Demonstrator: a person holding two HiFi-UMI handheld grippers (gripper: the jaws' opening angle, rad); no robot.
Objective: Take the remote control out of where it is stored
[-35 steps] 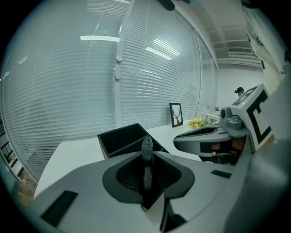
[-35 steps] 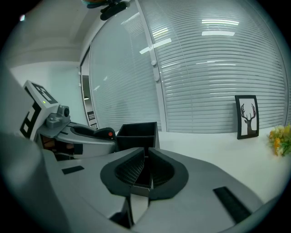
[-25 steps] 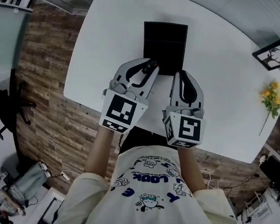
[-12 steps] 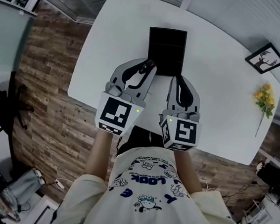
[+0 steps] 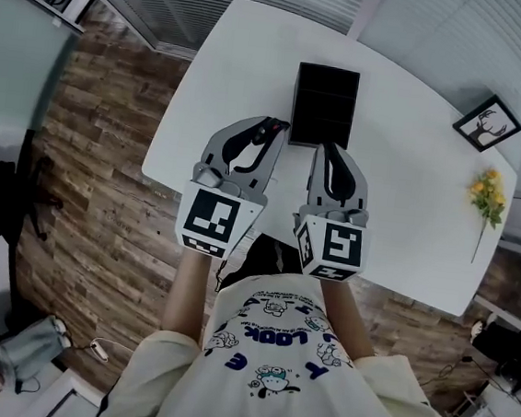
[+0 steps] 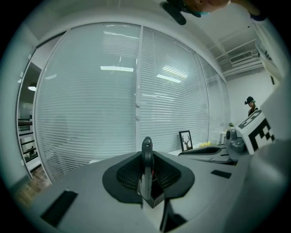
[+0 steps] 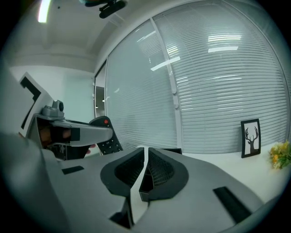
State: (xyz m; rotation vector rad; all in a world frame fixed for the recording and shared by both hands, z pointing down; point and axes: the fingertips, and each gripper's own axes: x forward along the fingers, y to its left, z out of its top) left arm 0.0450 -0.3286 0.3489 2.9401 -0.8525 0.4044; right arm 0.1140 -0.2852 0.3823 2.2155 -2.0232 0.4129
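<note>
In the head view a black storage box (image 5: 324, 105) stands open on the white table (image 5: 410, 191). My left gripper (image 5: 274, 129) is just left of the box's near corner, shut on the black remote control (image 6: 146, 169), which I see edge-on between its pads. From the right gripper view the remote (image 7: 107, 138) shows its red button and keys, sticking up out of the left gripper (image 7: 77, 132). My right gripper (image 5: 327, 150) sits at the box's near edge, its jaws together with nothing in them.
A framed deer picture (image 5: 487, 123) and yellow flowers (image 5: 488, 194) lie at the table's right end. Window blinds (image 7: 218, 82) run behind the table. Wood flooring (image 5: 99, 158) shows on the left, with the person's body below the grippers.
The head view has drifted, so the table and box sit further right. The left gripper with the remote now stands slightly more clear of the box's left corner.
</note>
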